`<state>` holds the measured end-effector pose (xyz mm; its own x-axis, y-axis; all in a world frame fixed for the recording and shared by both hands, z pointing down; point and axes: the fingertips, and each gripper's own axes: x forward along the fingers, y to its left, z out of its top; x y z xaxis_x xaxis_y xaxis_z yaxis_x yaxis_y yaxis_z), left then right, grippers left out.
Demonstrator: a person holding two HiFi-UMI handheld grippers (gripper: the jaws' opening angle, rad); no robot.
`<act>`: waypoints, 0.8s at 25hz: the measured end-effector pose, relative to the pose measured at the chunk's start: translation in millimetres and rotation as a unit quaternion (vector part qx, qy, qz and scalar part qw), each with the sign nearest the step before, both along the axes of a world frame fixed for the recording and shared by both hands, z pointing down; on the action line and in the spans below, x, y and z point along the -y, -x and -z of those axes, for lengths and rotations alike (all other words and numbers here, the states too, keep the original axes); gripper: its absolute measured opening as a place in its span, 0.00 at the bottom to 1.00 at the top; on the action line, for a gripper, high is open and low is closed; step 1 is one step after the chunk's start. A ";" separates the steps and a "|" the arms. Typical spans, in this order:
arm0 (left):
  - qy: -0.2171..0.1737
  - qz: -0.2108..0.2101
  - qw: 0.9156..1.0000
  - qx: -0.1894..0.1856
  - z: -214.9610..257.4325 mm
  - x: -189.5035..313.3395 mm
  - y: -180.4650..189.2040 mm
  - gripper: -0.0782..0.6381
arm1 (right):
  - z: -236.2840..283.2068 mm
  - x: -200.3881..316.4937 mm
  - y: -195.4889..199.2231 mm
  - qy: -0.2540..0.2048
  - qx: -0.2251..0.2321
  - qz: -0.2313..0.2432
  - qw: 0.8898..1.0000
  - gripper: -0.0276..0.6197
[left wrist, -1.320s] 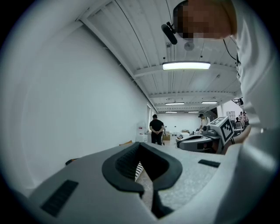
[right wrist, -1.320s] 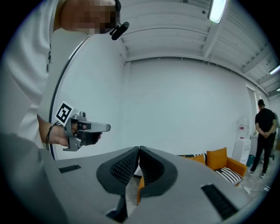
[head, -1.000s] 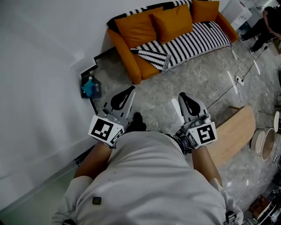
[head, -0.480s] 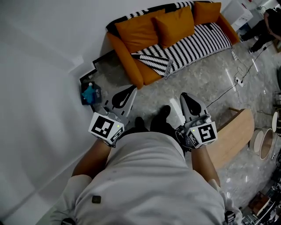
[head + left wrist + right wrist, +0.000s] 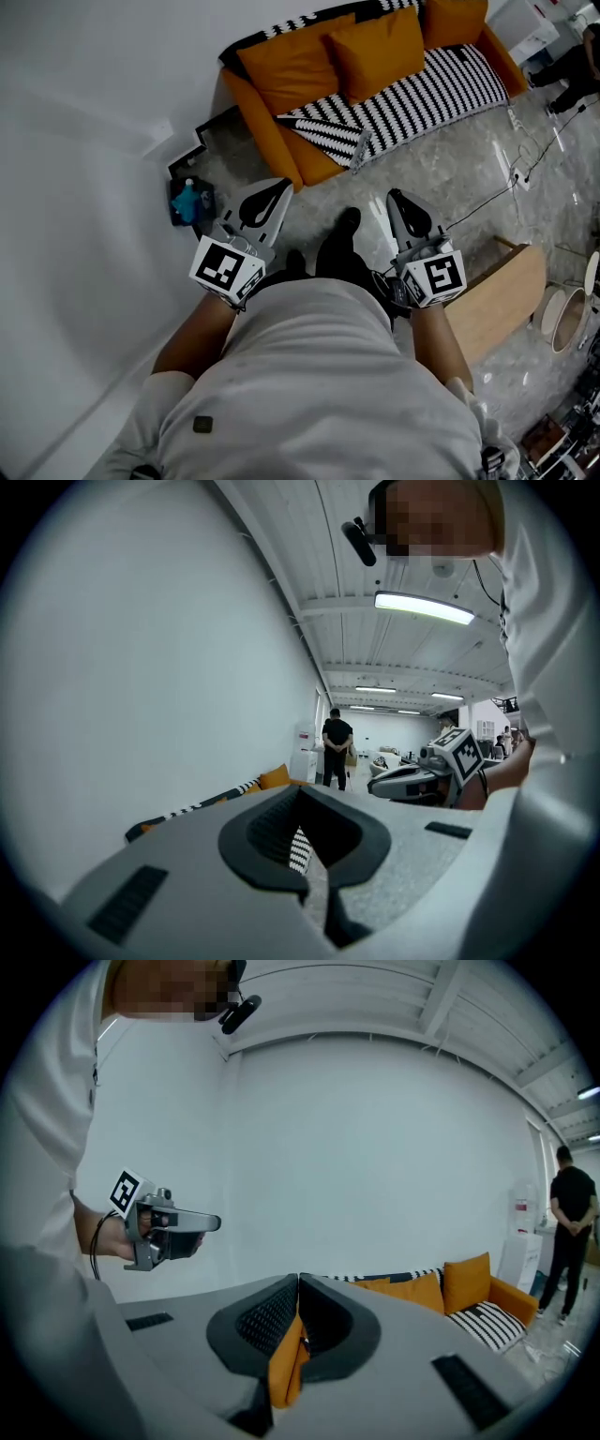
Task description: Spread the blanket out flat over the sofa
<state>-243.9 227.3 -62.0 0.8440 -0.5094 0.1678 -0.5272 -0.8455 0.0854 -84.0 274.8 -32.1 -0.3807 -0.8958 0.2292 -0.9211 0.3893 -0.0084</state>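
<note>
- At waist height in the head view, two grippers, one per hand: left gripper [image 5: 279, 189] and right gripper [image 5: 396, 199], side by side, tips toward the sofa, well apart from it.
- Left gripper: jaws pressed together tip to tip, nothing pinched. Only a sliver of stripes in sight through the hollow behind the tips.
- Right gripper: jaws likewise closed at the tips, empty. Orange of the sofa in sight through the hollow.
- One orange sofa [image 5: 258, 103] against the white wall [image 5: 84, 141], across the grey stone floor [image 5: 441, 169].
- One black-and-white striped blanket [image 5: 422, 89] over the sofa's seat and backrest. One corner doubled over at the front edge, near the arm closest to the grippers; not flat there.
- Three orange cushions [image 5: 375, 47] propped along the backrest.
- One small blue object [image 5: 192, 199], possibly a bottle, low by the wall between left gripper and sofa; too small to be sure.
- One wooden bench [image 5: 497, 300] just right of the right gripper.
- One thin cable [image 5: 497, 187] across the floor.
- One bystander [image 5: 567, 1222] in black beyond the sofa's far end, hands clasped behind the back.
</note>
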 end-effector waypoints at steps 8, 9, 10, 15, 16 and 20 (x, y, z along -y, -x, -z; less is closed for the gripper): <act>0.037 0.014 0.998 0.042 -63.3 90.6 -90.8 0.12 | -62.4 103.7 -97.9 0.048 0.005 0.024 0.999 0.09; 0.042 0.019 0.998 0.046 -70.0 99.2 -100.3 0.12 | -67.5 114.2 -109.1 0.051 0.005 0.028 0.998 0.09; 0.045 0.025 0.997 0.048 -75.2 107.2 -108.9 0.12 | -72.1 124.4 -119.5 0.052 0.004 0.032 0.998 0.09; 0.051 0.043 0.996 0.063 -109.4 151.8 -130.6 0.12 | -118.0 184.5 -147.9 0.072 -0.017 0.055 0.996 0.09; 0.057 0.043 0.995 0.067 -120.3 158.9 -131.9 0.12 | -131.4 193.7 -148.5 0.081 -0.018 0.059 0.995 0.09; 0.090 0.042 0.991 0.091 -176.5 186.2 -133.3 0.12 | -193.9 226.4 -147.2 0.112 -0.034 0.071 0.991 0.09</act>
<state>-110.6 41.1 114.6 0.7479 -0.5241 0.4074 -0.6149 -0.7782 0.1277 63.2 48.4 161.8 -0.4767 -0.7577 0.4456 -0.8583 0.5107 -0.0499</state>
